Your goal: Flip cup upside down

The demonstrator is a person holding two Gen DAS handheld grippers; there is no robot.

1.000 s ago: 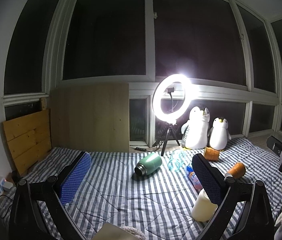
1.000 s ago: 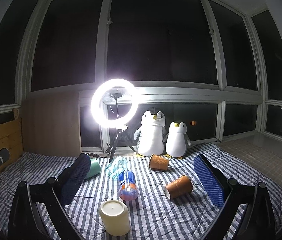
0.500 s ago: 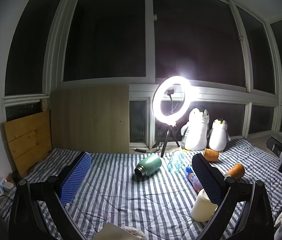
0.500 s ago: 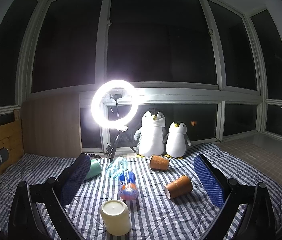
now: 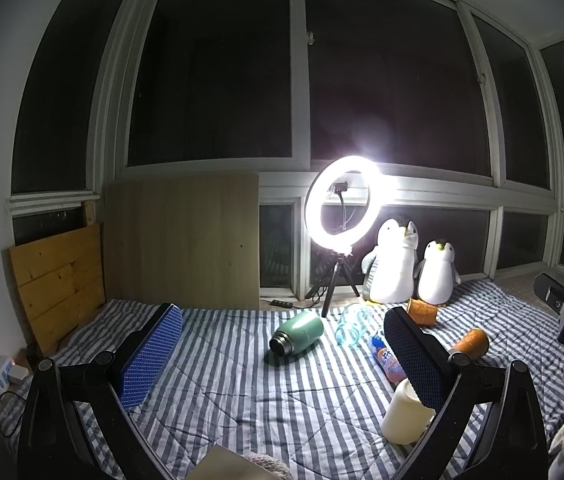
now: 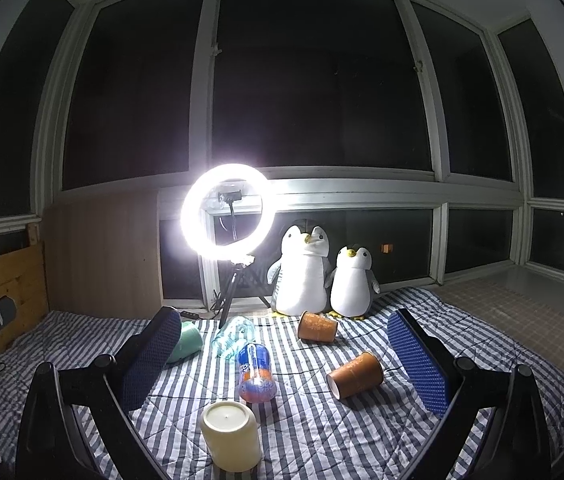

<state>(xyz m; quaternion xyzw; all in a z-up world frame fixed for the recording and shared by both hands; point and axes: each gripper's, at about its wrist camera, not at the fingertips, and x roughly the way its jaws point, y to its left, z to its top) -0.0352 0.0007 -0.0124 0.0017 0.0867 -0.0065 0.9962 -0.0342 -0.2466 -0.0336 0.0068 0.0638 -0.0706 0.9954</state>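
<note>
Jaws spread wide on both my grippers, gripping nothing; soda bottle [image 6: 257, 374] and candle [image 6: 231, 436] (upright) crowd the nearer tipped paper cup [image 6: 356, 375].

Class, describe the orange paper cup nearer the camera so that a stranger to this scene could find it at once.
Start at the glowing ring light by the window, then drop to the striped blanket in front of it. Right of the blue-capped soda bottle lies the nearer orange cup, on its side. Unlike the other orange cup by the plush penguins, its white open mouth faces the camera.
</note>
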